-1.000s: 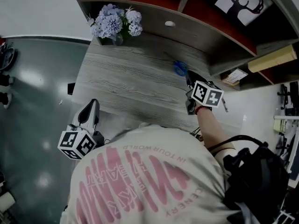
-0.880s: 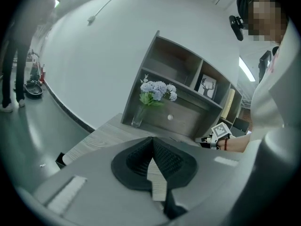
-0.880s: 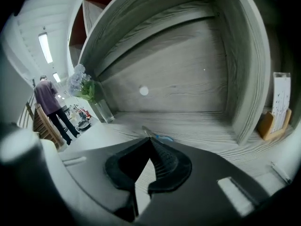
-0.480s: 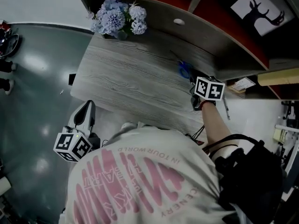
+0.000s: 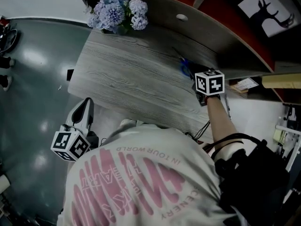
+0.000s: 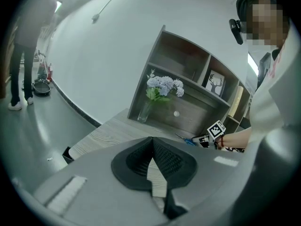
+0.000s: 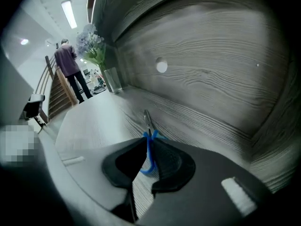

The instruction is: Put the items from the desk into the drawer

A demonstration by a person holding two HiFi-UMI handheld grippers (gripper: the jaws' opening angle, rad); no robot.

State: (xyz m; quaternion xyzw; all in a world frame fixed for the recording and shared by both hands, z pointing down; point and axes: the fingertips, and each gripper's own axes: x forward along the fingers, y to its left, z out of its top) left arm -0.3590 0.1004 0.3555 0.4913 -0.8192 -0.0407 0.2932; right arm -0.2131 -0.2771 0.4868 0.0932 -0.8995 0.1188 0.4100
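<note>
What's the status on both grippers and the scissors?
Left gripper shut, empty. Right gripper jaws just opened, scissors handle between them, on desk. Drawer shut.

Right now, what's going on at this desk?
A person is working at the desk with a gripper in each hand. The right gripper is down on the blue-handled scissors near the shelf unit. Its jaws have just been opening, and the blue handle loop sits between them, not yet pinched. The left gripper hangs by the desk's near edge, jaws together and empty. The knobbed drawer front looks shut.
</note>
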